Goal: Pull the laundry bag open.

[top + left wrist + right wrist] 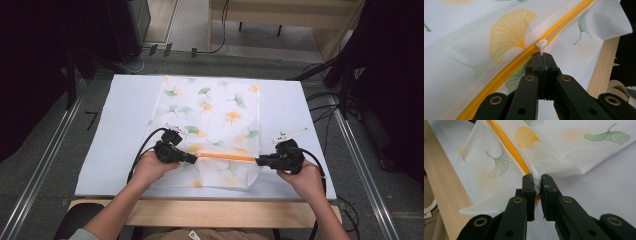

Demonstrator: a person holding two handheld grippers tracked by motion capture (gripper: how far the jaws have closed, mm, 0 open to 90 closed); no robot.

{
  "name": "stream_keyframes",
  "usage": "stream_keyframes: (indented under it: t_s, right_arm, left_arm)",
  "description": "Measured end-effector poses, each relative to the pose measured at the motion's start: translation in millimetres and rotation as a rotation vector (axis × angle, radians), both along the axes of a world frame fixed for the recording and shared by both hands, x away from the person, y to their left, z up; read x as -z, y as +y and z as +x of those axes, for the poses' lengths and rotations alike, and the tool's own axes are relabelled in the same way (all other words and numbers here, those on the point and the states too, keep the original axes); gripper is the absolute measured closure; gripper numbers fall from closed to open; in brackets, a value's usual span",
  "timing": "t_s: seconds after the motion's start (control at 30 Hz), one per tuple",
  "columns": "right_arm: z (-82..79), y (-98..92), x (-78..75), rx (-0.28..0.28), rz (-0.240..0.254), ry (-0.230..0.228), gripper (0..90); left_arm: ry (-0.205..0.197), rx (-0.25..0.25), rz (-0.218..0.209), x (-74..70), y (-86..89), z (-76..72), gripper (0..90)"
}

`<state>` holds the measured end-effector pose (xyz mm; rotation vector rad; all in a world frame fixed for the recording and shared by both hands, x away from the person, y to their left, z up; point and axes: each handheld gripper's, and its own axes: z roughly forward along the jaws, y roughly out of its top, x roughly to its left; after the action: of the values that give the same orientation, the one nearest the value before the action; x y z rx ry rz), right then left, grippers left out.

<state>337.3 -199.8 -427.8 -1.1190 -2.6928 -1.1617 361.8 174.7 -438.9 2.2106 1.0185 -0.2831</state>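
Black jaws of the left tongs (543, 58) are seen pressed flat together, clenched on the thin stem of a white zipper pull (541, 45) that sits on an orange-yellow zipper (511, 66). That zipper is sewn into a white mesh bag (210, 120) printed with green and orange ginkgo leaves, laid out on the white-covered table (125, 130).

Right tongs (537, 185) noted at the opposite end of the zipper. Their jaws stand slightly apart at the tips, with the zipper end and a fold of mesh gathered between them; they are judged to be gripping the fabric there, though contact on both jaws cannot be fully confirmed.

From the high view, the bag is placed centrally, its near edge toward the person. The zipper's long axis is seen running left to right across the near part of the bag, strung between the two tongs: left tongs (172, 151) at its left end, right tongs (280, 159) at its right end. Both are held in the person's hands, forearms entering from the table's near edge.

Key relation: the pull lies at the left end, directly ahead of the left tongs, with the zipper track extending away toward the right tongs. Any travel of the pull would likely be along this axis, rightward, while the right end is anchored. Whether the zipper is open or closed cannot be told.
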Motion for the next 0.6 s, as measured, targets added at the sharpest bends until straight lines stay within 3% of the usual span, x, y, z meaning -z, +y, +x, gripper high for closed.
stream_keyframes:
  t_s: [0.43, 0.6]
  right_arm:
    - [-0.1, -2.2, -0.3, 0.007, 0.002, 0.001, 84.5]
    - [0.1, -1.6, -0.2, 0.005, 0.001, -0.001, 84.5]
  left_arm:
    - [0.005, -0.022, 0.037, 0.3, 20.7, 0.0, 90.0]
    - [0.007, -0.032, 0.029, 0.3, 26.3, -1.6, 90.0]
